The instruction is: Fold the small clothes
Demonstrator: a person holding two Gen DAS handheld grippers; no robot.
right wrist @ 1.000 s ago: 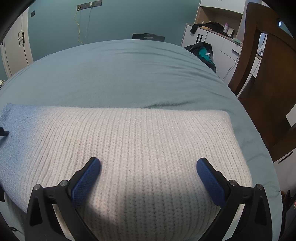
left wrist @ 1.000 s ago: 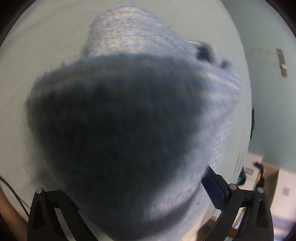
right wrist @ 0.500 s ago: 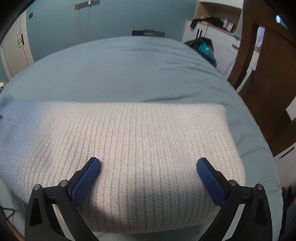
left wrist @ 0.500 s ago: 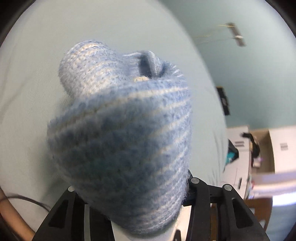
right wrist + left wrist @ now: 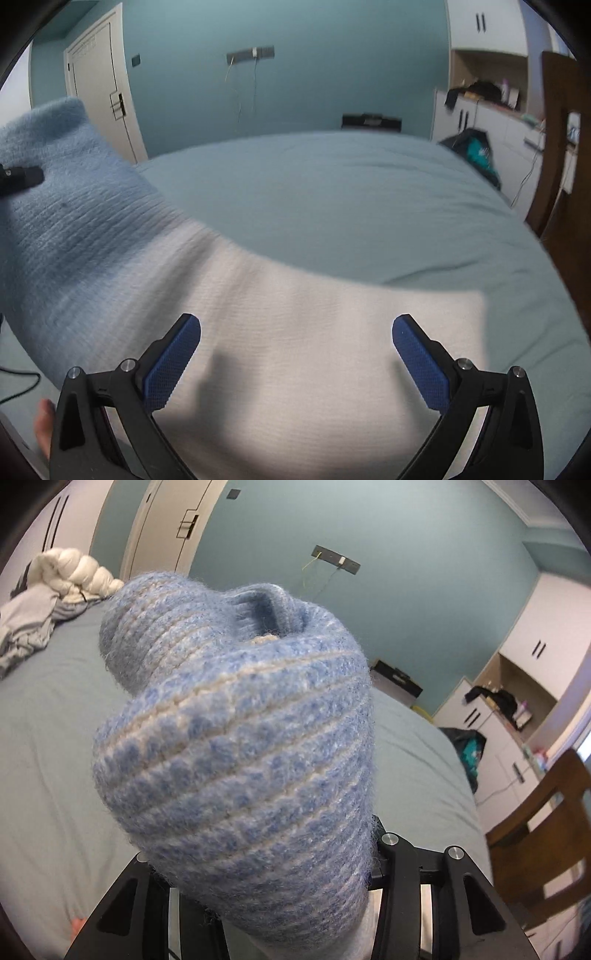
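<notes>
A knit sweater, white with a blue striped end, lies on the bed. In the left wrist view its blue striped part (image 5: 236, 760) bulges up close and hides my left gripper's fingertips; the jaws are shut on it. In the right wrist view the blue end (image 5: 66, 214) is lifted at the left, and the white part (image 5: 314, 350) lies flat. My right gripper (image 5: 295, 347) is open over the white part, holding nothing.
The grey-blue bed sheet (image 5: 332, 192) stretches ahead. A pile of pale clothes and a white quilt (image 5: 51, 590) sits at the bed's far left. A wooden chair (image 5: 546, 834) and white cabinets (image 5: 480, 122) stand to the right.
My left gripper has closed on the blue end and raised it off the bed, tilting up toward the wall. The right gripper stays open and has tilted upward.
</notes>
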